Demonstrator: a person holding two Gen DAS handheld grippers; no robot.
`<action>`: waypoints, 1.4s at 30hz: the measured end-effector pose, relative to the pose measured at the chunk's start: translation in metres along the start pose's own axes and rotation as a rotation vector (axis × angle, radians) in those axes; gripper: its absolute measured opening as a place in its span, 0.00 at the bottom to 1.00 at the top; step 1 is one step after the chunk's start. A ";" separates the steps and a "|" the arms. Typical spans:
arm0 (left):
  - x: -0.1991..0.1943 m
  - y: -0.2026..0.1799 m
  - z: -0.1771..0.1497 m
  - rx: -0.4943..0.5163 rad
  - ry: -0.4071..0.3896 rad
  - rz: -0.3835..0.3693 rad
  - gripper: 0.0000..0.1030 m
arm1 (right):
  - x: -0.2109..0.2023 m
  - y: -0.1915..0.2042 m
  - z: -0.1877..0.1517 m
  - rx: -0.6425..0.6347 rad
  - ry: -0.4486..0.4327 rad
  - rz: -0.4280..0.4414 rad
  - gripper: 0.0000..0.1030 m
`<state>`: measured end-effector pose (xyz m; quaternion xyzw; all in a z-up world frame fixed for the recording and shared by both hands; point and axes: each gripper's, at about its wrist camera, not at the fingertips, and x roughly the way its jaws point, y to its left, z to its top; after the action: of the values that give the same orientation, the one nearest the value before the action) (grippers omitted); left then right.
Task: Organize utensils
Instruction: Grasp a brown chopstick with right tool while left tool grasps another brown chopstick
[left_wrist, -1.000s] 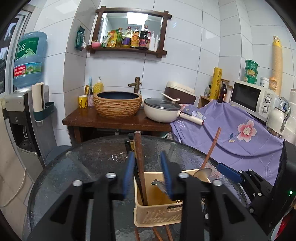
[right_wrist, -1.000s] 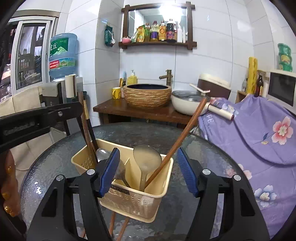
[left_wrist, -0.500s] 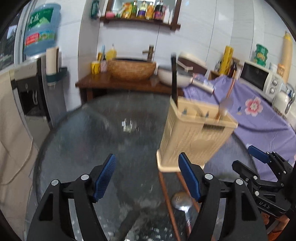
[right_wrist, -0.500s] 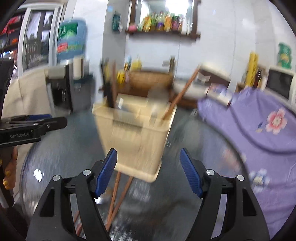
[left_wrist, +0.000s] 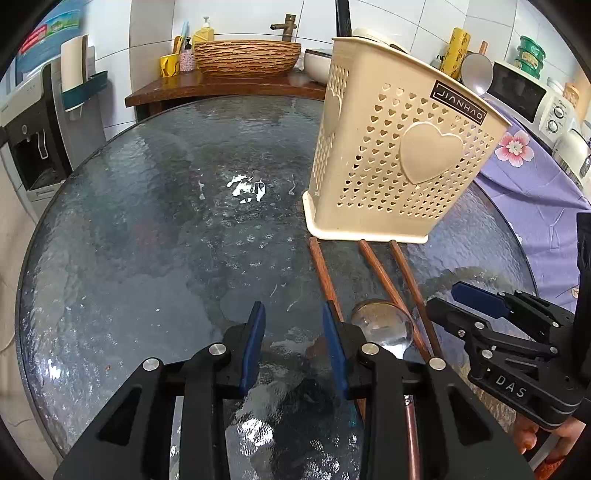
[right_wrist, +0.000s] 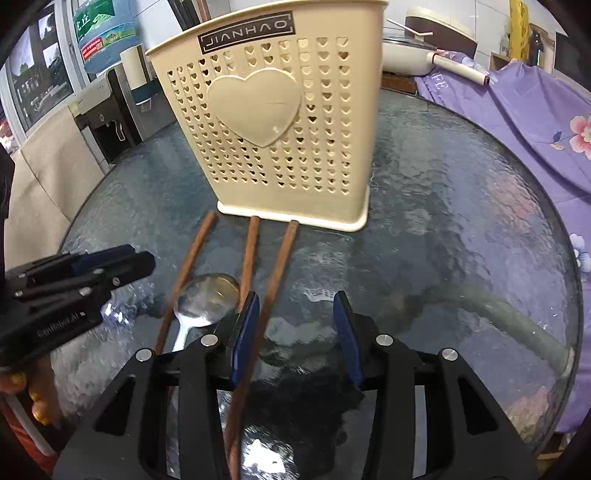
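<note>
Both tongs just dropped low to the glass table (left_wrist: 147, 229). Left gripper (left_wrist: 293, 325): jaws closing, nothing btwn them, chopstick (left_wrist: 325, 277) just right of it. Right gripper (right_wrist: 295, 314): closing too, rightmost chopstick (right_wrist: 275, 273) runs along its left pad, not pinched yet. Spoon (right_wrist: 207, 295) lies btwn the two tongs. Holder basket (right_wrist: 280, 122) now ahead, w/ earlier utensils inside, so next pickup's starting.
</note>
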<state>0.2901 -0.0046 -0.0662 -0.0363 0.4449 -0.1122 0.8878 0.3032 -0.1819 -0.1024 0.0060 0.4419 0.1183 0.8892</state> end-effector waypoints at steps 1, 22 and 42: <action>0.001 0.000 0.000 0.000 0.001 0.001 0.30 | 0.001 0.002 0.001 -0.003 0.002 0.000 0.40; 0.027 -0.017 0.022 0.034 0.050 -0.028 0.29 | 0.022 0.005 0.017 -0.071 0.084 -0.053 0.11; 0.042 -0.033 0.025 0.123 0.066 0.059 0.12 | 0.026 0.007 0.022 -0.064 0.064 -0.087 0.11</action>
<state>0.3285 -0.0477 -0.0788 0.0350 0.4672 -0.1143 0.8760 0.3349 -0.1676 -0.1087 -0.0458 0.4660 0.0937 0.8786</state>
